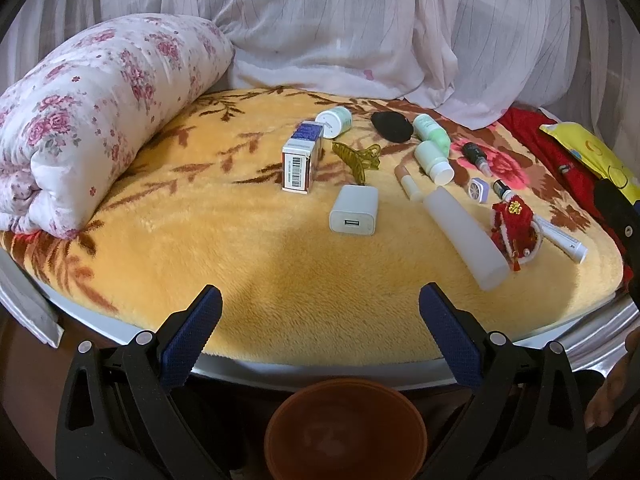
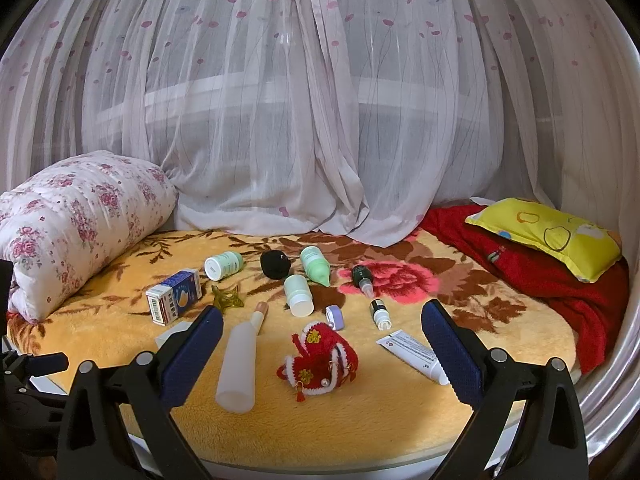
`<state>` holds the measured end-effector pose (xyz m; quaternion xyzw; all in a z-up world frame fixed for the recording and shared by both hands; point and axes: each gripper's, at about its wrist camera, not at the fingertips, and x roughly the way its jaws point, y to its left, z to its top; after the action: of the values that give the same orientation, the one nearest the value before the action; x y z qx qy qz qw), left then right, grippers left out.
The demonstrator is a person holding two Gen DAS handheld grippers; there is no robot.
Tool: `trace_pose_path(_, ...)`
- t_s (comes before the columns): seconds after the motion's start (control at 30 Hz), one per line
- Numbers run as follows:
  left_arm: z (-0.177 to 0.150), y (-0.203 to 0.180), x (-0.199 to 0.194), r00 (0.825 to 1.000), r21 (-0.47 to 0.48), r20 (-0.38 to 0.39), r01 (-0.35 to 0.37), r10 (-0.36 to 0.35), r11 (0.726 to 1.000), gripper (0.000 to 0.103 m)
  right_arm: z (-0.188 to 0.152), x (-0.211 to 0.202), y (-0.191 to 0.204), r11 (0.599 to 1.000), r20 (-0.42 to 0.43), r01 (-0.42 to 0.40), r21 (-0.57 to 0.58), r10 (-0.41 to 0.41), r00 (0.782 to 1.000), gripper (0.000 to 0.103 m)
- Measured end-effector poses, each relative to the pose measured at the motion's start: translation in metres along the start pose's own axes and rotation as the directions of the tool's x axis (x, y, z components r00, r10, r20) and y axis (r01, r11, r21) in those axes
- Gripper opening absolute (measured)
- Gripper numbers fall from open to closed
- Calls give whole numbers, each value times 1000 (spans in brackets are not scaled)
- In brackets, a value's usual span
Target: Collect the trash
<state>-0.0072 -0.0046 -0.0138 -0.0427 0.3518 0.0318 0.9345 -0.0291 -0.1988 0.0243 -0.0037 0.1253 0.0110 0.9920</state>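
Note:
Small items lie scattered on a yellow floral blanket (image 1: 248, 264): a white and blue box (image 1: 301, 156), a white charger (image 1: 354, 210), an amber hair claw (image 1: 356, 156), a long white tube (image 1: 464, 236), a red knitted pouch (image 2: 320, 356), a white ointment tube (image 2: 414, 356), several small green and white bottles (image 2: 310, 266) and a black ball (image 2: 275, 264). My left gripper (image 1: 320, 320) is open and empty above the blanket's near edge. A brown bin (image 1: 346, 428) sits right below it. My right gripper (image 2: 320, 340) is open and empty, its fingers on either side of the pouch in view.
A rolled floral quilt (image 1: 80, 120) lies at the left. A yellow pillow (image 2: 548, 236) rests on a red cloth (image 2: 532, 276) at the right. Sheer curtains (image 2: 300, 120) hang behind the bed. The silver bed rim (image 2: 616, 392) curves along the right.

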Motion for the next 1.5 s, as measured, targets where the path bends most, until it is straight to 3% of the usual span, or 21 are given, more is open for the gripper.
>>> trace_pose_path(1.03,-1,-10,3,1000,9,-13,13,-13,1000,96,-1,1,-1,1000,-3,0,2,0,1000,98)
trace_pose_path(1.27,7,-8,17,989,65,14,148,-149,987,96,-4,1,-6,999,5,35,4,-35,999,98)
trace_pose_path(1.37,16,-2,40,982,41,-20,187,-187,981,96,-6,6,-15,999,-5,49,23,-49,999,98)
trace_pose_path(1.5,25,-2,71,979,20,-85,187,-185,982,94,-8,16,-34,997,-19,62,48,-61,998,98)
